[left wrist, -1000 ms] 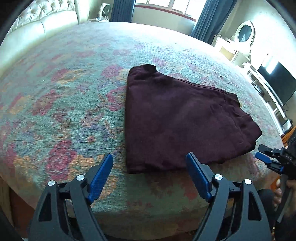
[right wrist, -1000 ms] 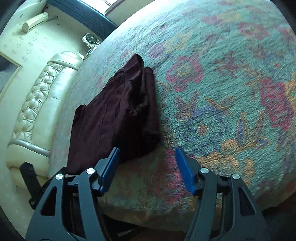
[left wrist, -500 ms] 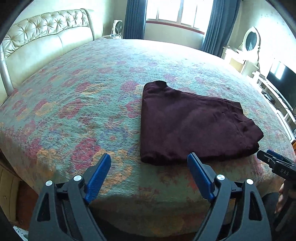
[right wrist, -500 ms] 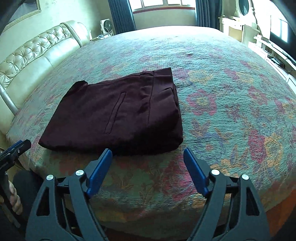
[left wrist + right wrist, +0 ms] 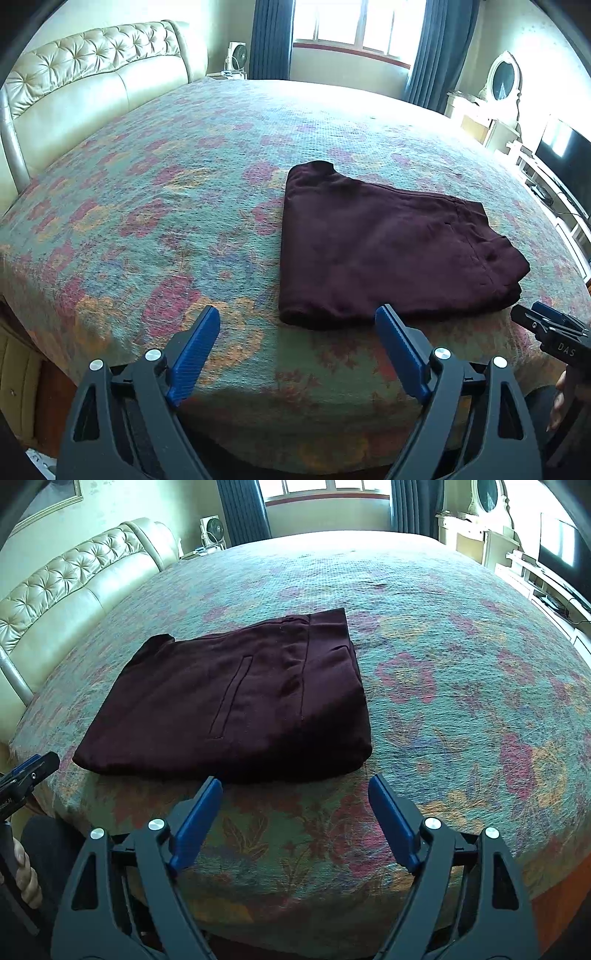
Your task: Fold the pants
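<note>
Bed (image 5: 155,192): floral cover, carrying the pants near its front edge.
Pants (image 5: 240,698): maroon, folded into a flat stack; long axis runs side to side along the bed's edge, waistband end toward the right gripper.
Left gripper (image 5: 297,345): spread wide, holding nothing, just short of the pants.
Right gripper (image 5: 295,812): spread wide, likewise bare.

The left gripper (image 5: 297,354) hangs level with its blue-padded jaws spread wide, holding nothing. The right gripper (image 5: 295,825) sits just to its right, equally level, jaws wide apart and likewise holding nothing.
</note>
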{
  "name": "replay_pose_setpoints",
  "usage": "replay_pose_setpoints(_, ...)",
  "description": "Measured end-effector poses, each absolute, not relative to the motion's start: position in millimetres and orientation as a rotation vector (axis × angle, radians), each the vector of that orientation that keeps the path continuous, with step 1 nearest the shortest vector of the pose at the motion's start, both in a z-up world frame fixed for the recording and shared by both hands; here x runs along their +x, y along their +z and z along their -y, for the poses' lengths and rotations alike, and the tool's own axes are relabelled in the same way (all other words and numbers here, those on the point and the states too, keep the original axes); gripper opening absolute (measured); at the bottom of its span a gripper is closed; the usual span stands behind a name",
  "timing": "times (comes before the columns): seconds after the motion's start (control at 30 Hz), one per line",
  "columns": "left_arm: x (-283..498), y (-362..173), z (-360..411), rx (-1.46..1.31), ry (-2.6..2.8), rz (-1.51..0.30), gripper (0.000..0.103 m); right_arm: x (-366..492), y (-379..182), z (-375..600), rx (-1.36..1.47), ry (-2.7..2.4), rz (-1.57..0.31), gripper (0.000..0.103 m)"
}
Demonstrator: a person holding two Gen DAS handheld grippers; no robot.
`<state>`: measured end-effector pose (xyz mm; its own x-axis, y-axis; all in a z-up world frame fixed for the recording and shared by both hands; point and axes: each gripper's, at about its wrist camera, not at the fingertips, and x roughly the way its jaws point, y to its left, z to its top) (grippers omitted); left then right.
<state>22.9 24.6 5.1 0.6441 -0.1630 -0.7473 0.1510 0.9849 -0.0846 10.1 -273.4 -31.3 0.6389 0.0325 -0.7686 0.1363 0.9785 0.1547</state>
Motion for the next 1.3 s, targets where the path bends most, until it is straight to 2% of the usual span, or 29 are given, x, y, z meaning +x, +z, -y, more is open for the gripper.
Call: replay_pose_setpoints(1.3,20,10,-20,0.017,-0.162,-0.814,0.086,12,-43,272,0.236,-0.061,-0.907,0.082)
